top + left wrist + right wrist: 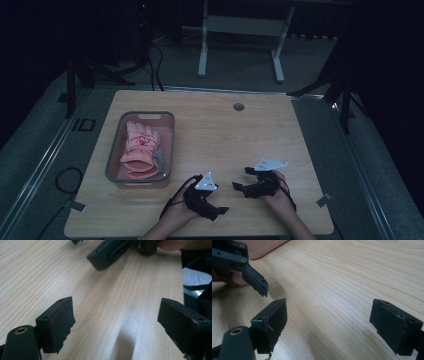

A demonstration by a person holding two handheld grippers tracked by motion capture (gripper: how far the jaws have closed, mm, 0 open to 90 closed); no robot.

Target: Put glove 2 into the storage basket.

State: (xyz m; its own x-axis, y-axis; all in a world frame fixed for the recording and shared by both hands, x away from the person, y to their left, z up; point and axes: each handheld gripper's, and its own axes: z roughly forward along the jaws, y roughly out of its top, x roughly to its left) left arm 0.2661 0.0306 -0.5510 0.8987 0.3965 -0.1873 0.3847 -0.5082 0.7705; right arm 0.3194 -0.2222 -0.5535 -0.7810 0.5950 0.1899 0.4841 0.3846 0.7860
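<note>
1. The wooden table (215, 135) carries everything; its near part is bare under both tools.
2. A grey basket (113, 160) stands on the left part of the table, well apart from both grippers.
3. A pink glove (140, 147) lies inside the basket, its fingers pointing to the far side; a small light thing lies beside it, too small to tell.
4. The left gripper (223, 210) is held low near the front edge of the table. In the left gripper view its jaws are spread wide, with only wood between them.
5. The right gripper (237, 186) is just beside the left one, pointing towards it. Its jaws are also spread, nothing between them.
</note>
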